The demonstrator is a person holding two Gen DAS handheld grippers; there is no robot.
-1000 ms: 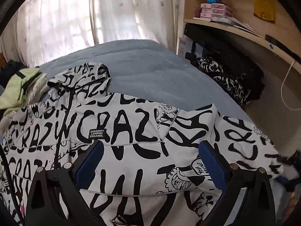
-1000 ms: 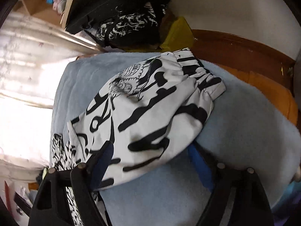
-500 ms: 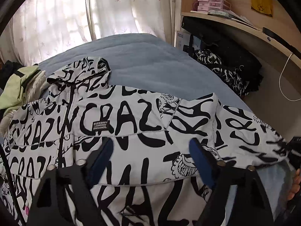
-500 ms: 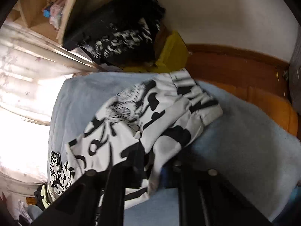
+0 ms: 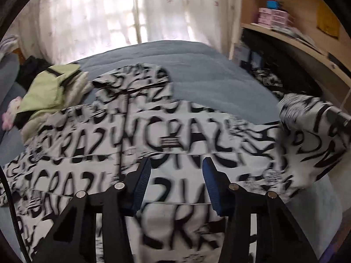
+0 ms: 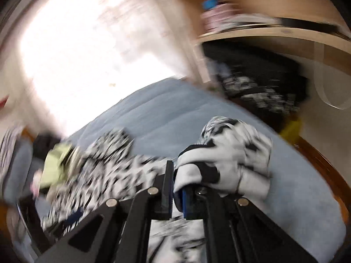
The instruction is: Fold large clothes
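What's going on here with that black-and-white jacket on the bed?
A person is folding the jacket with two handheld grippers. It lies spread on the blue bed. The right gripper is shut on the sleeve and holds it bunched up off the bed. The left gripper hangs over the jacket's middle, its jaws closing, with no cloth pinched between them yet. A green garment lies beside the jacket.

Bright light came through white curtains behind a blue bed, and a wooden shelf stood by the wall.
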